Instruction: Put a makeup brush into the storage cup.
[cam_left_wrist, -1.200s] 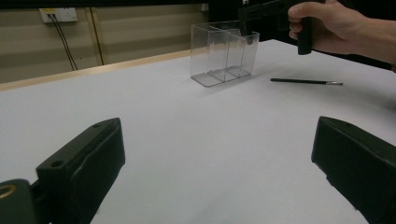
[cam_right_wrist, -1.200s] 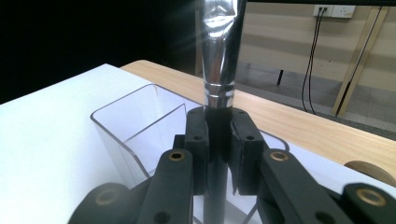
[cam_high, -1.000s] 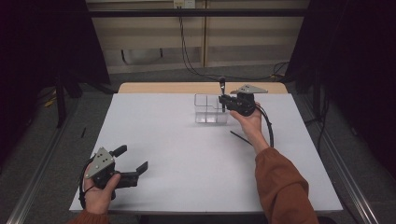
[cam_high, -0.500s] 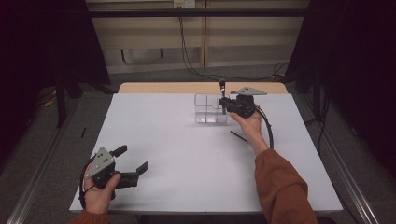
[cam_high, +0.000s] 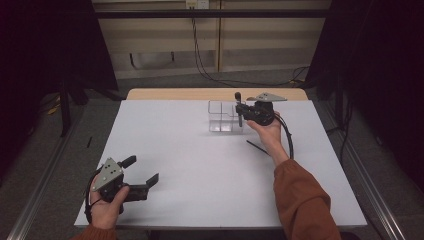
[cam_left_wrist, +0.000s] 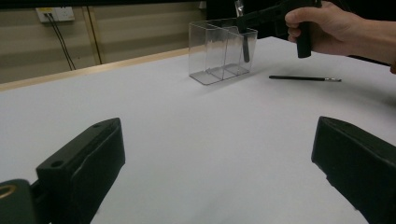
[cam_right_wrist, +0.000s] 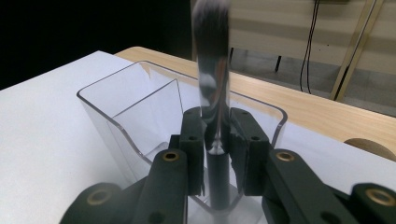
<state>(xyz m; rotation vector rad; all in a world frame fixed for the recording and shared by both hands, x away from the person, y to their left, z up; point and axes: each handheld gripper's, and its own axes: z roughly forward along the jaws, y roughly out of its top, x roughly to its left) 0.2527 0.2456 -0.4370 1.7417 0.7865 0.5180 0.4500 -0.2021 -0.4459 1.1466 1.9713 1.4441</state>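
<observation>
No writing is readable; right gripper clamps 1 upright makeup brush over the clear organizer; 1 thin brush lies nearby; left gripper gapes empty

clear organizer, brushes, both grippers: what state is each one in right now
clear organizer: upright on the table, compartments open at the top
makeup brush: upright, lower end in the organizer's right end
thin brush: lying flat on the table
right gripper: shut on the makeup brush
left gripper: open, holding nothing
</observation>
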